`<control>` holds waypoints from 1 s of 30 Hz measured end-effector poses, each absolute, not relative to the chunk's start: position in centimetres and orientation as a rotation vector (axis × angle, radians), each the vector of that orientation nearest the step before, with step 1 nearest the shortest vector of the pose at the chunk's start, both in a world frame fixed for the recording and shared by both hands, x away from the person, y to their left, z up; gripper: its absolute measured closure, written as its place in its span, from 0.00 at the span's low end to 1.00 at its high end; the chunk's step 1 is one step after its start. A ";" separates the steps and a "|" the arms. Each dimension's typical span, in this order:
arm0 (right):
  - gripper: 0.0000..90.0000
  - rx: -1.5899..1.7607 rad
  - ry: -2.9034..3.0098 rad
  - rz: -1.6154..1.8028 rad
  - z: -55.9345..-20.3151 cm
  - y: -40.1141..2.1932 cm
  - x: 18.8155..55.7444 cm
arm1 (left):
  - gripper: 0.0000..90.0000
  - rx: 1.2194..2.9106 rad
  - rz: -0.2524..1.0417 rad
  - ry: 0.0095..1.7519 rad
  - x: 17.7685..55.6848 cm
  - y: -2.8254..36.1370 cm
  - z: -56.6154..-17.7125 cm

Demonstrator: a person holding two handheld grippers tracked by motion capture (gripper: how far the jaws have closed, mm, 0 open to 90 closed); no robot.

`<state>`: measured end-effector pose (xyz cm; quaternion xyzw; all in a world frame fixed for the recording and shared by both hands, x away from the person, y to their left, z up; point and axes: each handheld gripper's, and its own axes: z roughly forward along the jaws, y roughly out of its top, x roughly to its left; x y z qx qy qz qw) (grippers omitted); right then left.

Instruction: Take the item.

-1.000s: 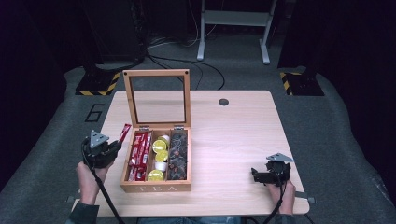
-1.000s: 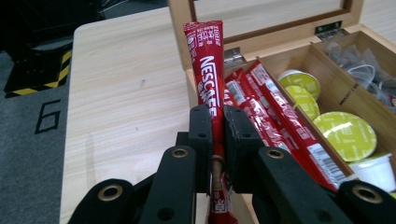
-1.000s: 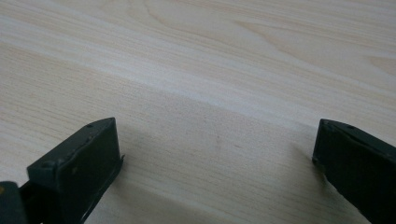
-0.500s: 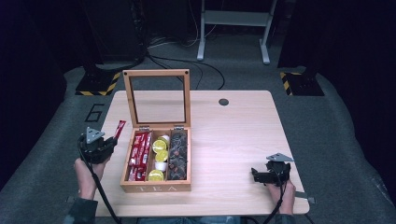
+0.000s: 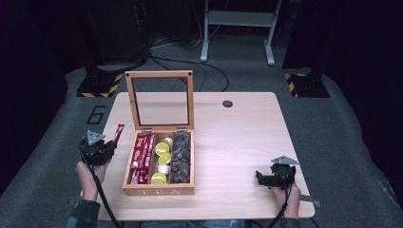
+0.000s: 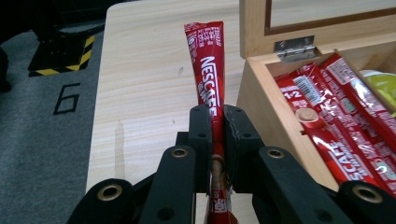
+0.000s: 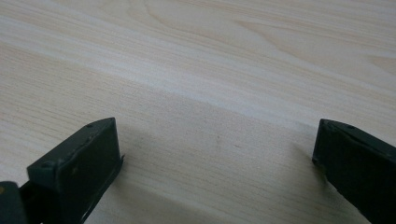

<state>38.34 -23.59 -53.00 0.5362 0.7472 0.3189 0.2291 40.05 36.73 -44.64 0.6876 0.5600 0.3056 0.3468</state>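
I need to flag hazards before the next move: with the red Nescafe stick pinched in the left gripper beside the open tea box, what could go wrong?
1. The left gripper pinches the Nescafe stick near its lower end, so the long free end could droop or swing.
2. That end stands close to the wooden tea box; it might catch the box wall.
3. The raised lid could be knocked.

sachet (image 6: 208, 70) lower end hidden btwn claw pads; box (image 6: 261, 100) cut off at rt edge
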 end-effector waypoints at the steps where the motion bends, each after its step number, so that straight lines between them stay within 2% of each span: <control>1: 0.00 1.476 2.056 0.878 -53.0 -23.6 38.3 | 0.91 1.788 0.787 1.456 40.1 36.8 -44.8; 20: 0.00 1.476 2.055 0.879 -53.0 -23.6 38.3 | 0.91 1.801 0.763 1.500 42.2 37.4 -47.7; 30: 0.00 1.476 2.056 0.879 -53.0 -23.6 38.3 | 0.90 1.807 0.700 1.543 43.0 37.8 -49.8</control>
